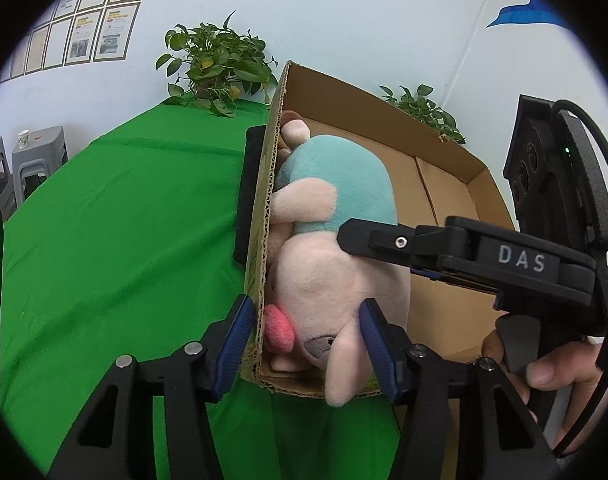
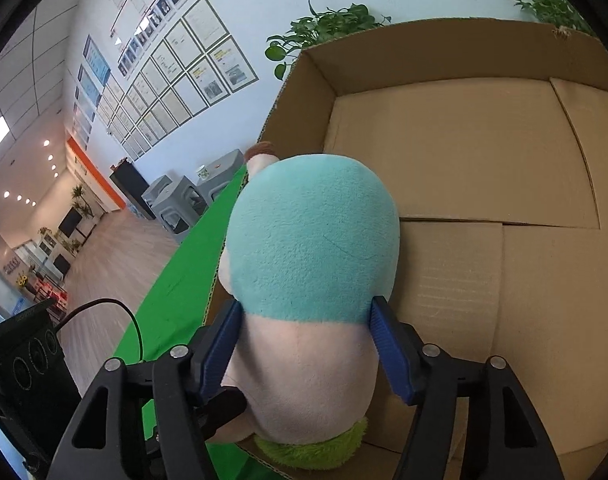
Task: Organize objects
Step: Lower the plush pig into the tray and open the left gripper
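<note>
Straddling the plush pig inside the cardboard box, the right claw pinches it; the left claw gapes, gripping nothing. Snagging the box's left wall could tip it.

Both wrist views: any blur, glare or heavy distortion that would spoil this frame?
Left wrist view: sharp, evenly lit; fisheye bends the green table and cardboard box, dark vignette at the corners. Right wrist view: plush toy crisp, no glare; the far hallway looks smeared and stretched at the left edge; ceiling lights bright but small.
</note>
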`<state>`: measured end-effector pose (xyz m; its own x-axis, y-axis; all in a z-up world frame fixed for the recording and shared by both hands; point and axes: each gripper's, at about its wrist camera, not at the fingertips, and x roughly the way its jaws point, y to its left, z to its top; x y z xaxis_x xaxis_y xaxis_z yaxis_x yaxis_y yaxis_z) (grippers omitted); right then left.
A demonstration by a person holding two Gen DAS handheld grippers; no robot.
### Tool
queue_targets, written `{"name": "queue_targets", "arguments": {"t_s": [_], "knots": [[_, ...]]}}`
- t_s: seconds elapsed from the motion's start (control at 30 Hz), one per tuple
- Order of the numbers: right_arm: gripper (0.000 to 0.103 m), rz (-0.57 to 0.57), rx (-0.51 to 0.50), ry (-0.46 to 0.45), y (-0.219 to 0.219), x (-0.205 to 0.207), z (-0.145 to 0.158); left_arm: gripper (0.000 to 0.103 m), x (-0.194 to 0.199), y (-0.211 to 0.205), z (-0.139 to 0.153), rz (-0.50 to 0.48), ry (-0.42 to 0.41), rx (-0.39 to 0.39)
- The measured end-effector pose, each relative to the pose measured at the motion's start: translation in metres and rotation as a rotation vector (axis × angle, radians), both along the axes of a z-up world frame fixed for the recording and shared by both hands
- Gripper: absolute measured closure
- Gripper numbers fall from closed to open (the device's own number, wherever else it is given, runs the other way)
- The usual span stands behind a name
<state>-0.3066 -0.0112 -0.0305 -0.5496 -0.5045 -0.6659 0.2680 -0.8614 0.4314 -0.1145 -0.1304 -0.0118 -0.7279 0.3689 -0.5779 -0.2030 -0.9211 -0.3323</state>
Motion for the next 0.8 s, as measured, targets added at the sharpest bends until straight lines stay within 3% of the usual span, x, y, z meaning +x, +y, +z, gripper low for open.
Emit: {"name": "queue_targets", "arguments": {"t_s": [0.1,0.23,0.33,0.47,0.67,0.8], "knots": [[0.029,-0.018,0.005,0.001,0.011,0.009,0.002,0.049,0.003,0.002,-0.001,0.018,-0.001,-0.022],[0.000,-0.073,0.051,0.134,0.047,0.071,0.029,0.049,0.009,0.006,0.005,0.037,0.001,-0.082],[0.000,-0.157,0.100,0.192,0.085,0.126,0.037,0.048,0.021,0.009,0.017,0.085,0.040,-0.149],[0.000,-0.276,0.139,0.202,0.125,0.185,0.032,0.025,0.050,0.014,0.038,0.142,0.099,-0.165],[0.000,-0.373,0.184,0.234,0.150,0.243,0.019,0.023,0.092,0.048,0.061,0.138,0.172,-0.244],[0.000,-0.334,0.201,0.259,0.155,0.267,0.021,0.023,0.105,0.067,0.063,0.091,0.158,-0.204]]}}
